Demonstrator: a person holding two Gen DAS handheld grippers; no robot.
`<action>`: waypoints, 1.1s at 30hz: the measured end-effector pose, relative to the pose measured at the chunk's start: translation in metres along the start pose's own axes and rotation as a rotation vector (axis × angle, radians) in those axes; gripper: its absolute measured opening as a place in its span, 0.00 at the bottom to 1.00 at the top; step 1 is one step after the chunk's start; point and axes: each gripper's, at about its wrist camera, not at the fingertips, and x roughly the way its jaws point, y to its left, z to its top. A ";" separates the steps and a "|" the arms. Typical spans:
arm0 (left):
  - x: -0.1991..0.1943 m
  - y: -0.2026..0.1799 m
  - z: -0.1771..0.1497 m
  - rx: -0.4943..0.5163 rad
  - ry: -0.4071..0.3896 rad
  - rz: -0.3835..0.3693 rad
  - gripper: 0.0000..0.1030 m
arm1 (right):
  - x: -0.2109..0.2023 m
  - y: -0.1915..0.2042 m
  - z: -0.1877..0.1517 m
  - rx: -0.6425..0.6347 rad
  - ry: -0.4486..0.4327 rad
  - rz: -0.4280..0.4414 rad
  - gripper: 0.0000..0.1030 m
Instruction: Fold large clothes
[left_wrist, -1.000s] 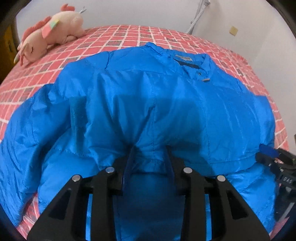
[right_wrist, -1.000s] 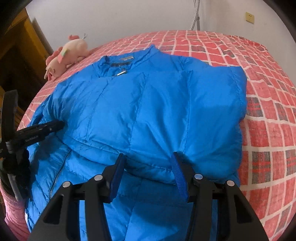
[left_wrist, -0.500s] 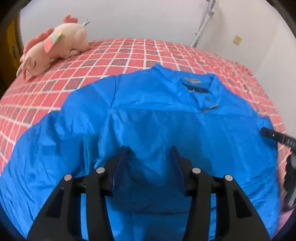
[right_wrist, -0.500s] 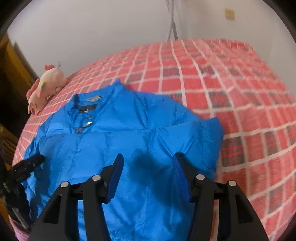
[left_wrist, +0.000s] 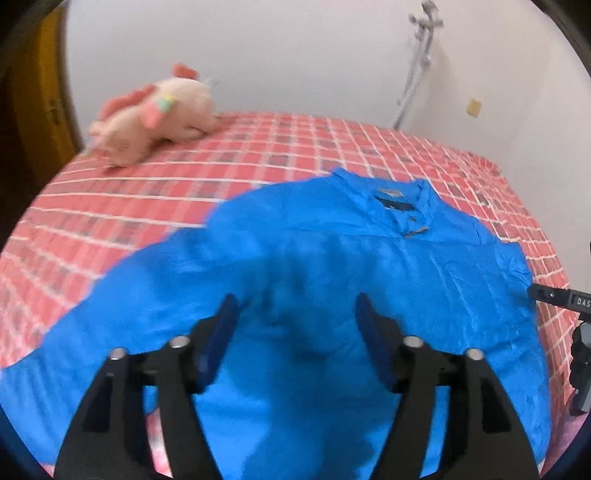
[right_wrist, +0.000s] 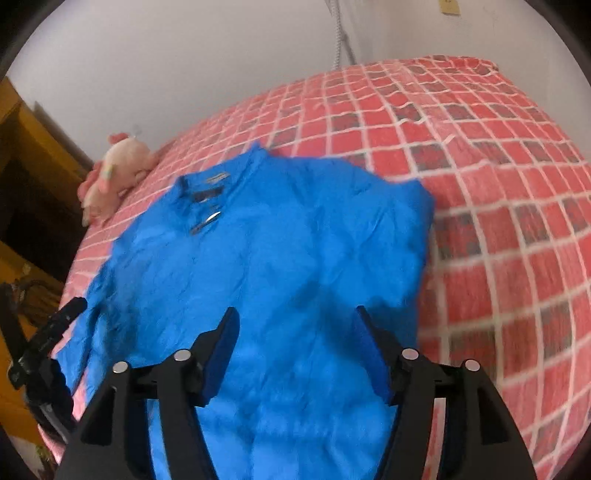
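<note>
Both claws have just been opening and now hang empty: the left claw (left_wrist: 295, 325) and right claw (right_wrist: 297, 338) have let go of the blue jacket's (left_wrist: 332, 280) hem. It lies folded up on the bed (right_wrist: 498, 184), so I judge this fold finished.

- The jacket (left_wrist: 332, 280) is showing bright blue, with a dark collar lining.
- The bedspread (right_wrist: 498, 155) is showing red squares, white lines and dark checks.
- The plush toy (left_wrist: 155, 118) is showing pale pink.
- The wall (left_wrist: 295, 55) is looking white.
- The gripper fingers (right_wrist: 218, 350) are showing black with blue pads.
</note>
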 end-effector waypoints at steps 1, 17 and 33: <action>-0.011 0.012 -0.006 -0.011 -0.009 0.021 0.75 | -0.002 0.003 -0.006 -0.010 0.002 0.005 0.67; -0.165 0.321 -0.168 -0.626 0.014 0.509 0.87 | -0.008 0.035 -0.037 -0.128 -0.014 -0.025 0.76; -0.100 0.348 -0.177 -0.713 0.055 0.340 0.59 | 0.009 0.029 -0.038 -0.127 0.022 -0.058 0.76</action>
